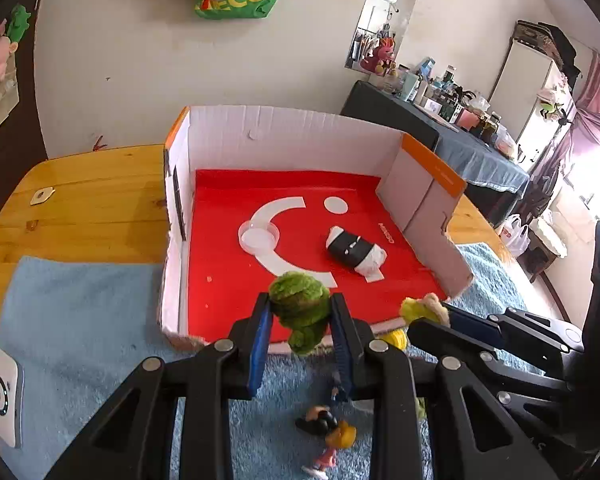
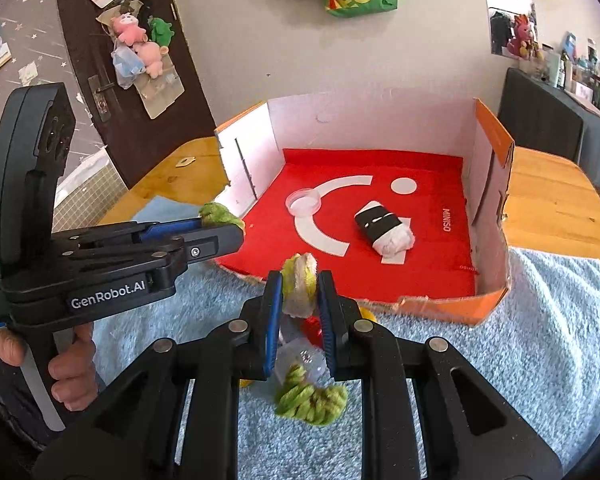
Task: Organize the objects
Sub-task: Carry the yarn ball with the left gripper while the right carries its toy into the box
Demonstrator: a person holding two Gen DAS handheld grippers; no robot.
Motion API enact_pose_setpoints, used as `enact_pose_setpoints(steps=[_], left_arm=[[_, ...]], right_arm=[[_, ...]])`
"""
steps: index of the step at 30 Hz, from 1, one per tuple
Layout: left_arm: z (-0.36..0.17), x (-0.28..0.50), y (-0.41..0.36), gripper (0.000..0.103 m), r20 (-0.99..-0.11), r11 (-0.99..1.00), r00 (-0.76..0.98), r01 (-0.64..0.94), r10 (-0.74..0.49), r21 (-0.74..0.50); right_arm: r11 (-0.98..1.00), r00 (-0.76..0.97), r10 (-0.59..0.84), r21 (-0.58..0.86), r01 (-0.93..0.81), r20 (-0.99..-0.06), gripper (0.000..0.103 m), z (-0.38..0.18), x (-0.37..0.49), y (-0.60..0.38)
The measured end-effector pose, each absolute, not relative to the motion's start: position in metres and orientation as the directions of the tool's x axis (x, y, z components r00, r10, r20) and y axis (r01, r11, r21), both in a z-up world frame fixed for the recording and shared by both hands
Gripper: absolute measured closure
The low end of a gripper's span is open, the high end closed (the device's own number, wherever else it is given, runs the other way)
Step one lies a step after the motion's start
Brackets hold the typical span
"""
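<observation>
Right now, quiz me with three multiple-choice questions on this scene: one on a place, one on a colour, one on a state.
1. Where does the clear round dish lie?
A. inside the box
B. on the blue towel
C. on the bare wooden table

2. What colour is the box's floor?
A. blue
B. red
C. yellow

3. What is the left gripper doing?
A. hanging open and empty
B. gripping the dish
C. clamped on a green plush toy

Answers: 1 A, it sits on the white crescent inside the walls; 2 B, the lining is red; 3 C, both jaws press the toy's sides.
</observation>
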State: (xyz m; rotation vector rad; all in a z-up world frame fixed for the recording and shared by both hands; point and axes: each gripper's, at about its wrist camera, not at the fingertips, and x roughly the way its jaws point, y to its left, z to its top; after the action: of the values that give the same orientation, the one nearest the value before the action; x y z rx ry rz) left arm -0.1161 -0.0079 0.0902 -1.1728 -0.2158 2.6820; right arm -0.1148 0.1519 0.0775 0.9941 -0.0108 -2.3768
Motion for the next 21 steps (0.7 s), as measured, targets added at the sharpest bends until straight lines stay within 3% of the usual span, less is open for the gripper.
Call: enact_pose_setpoints(steps=[21], left_arm=[[0.055, -0.170, 0.002, 0.073, -0.787, -0.968, -0.564, -0.121, 0.250, -0.221]], right_arm=[[-0.880, -0.482, -0.427, 0.228, 0.417, -0.765, 0.086, 0.050, -0.177, 0.151]])
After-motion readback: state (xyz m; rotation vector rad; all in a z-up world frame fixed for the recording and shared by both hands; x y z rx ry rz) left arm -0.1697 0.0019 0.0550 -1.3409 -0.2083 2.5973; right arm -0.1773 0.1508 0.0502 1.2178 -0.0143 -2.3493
